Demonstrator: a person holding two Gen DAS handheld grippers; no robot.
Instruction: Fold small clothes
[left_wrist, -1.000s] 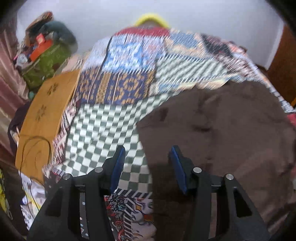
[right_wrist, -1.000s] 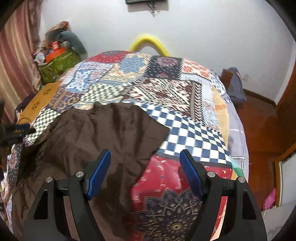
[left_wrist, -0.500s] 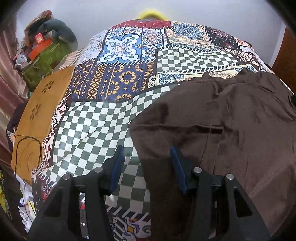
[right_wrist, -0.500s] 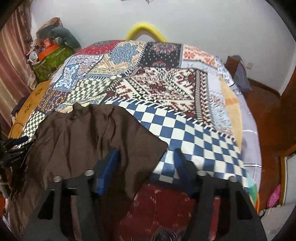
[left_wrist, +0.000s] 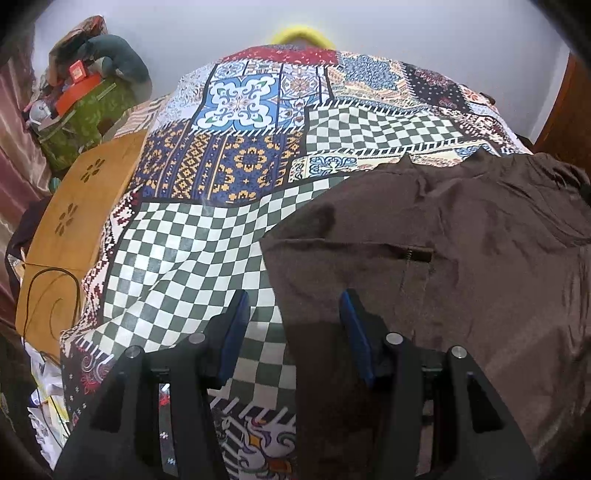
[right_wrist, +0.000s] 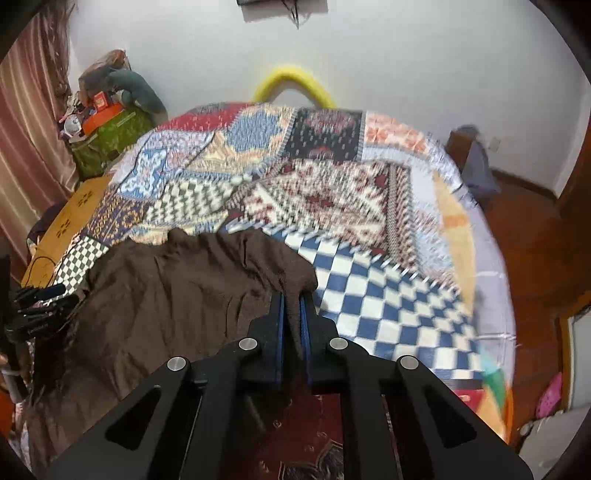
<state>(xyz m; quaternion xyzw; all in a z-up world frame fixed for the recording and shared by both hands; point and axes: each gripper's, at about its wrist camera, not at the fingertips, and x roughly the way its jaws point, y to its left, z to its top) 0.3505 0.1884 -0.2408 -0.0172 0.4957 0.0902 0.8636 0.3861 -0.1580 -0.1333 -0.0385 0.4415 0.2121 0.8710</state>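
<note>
A dark brown garment with a zip pocket lies spread on a patchwork quilt. My left gripper is open, with the garment's left edge lying between its blue pads. In the right wrist view the same brown garment lies at the left, and my right gripper is shut on its right corner, with cloth pinched between the pads. The left gripper also shows in the right wrist view at the far left edge.
A wooden bedside surface with a cable lies left of the bed. A green box with clutter stands behind it. A yellow curved headboard is at the far end. Wooden floor lies to the right.
My right gripper has closed from wide open onto the garment's right corner. The left gripper stays open and has shifted slightly along the garment's left edge.
</note>
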